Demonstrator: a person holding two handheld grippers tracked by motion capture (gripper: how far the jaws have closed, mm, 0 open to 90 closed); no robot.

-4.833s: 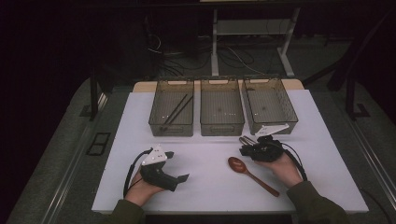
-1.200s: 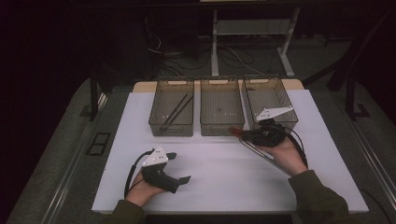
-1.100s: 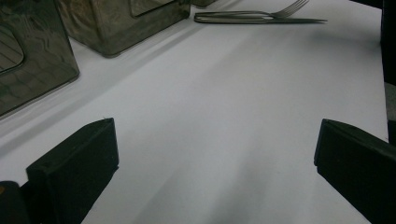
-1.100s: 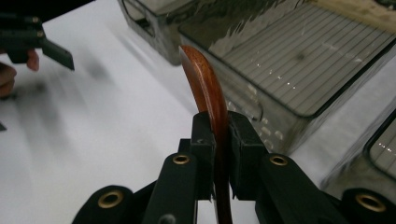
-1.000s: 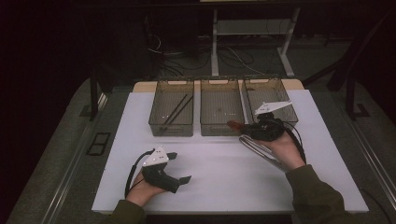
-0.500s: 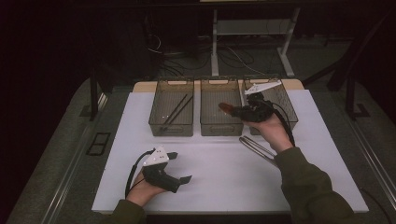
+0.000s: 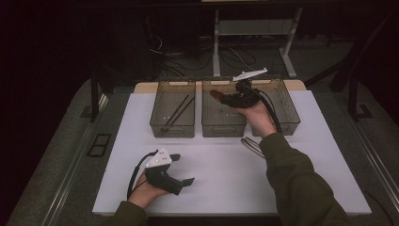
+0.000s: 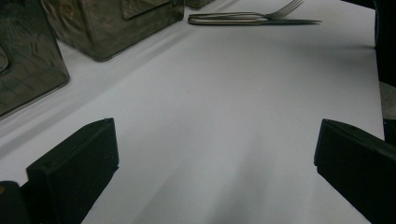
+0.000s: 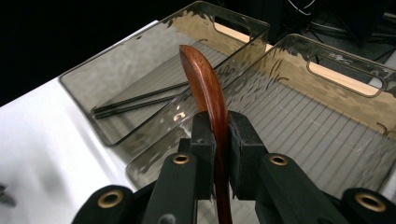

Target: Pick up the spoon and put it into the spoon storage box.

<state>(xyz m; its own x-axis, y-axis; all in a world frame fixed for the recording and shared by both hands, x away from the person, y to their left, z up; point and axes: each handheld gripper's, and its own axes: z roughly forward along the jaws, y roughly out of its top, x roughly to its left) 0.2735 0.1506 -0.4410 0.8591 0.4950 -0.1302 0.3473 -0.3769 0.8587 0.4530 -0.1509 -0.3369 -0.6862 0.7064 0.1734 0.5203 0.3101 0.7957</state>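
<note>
Over the middle bin [image 7: 223, 123], the right gripper [image 9: 219, 135] clamps a wooden spoon [image 9: 208, 93] edge-up, ready to drop; the left gripper [image 7: 181, 170] rests wide, empty.

Your sleeves are olive green. Your left tongs [image 7: 188, 181] and right tongs [image 9: 219, 135] are black, with brass-coloured rivets, grey three-cornered top plates and trailing black cables.

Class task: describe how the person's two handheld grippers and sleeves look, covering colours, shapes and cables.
Both the left gripper and right gripper are black, each topped by a grey three-cornered plate and trailing a black cable. The right gripper's jaws show brass-coloured rivets. Sleeves are dark olive green.
</note>
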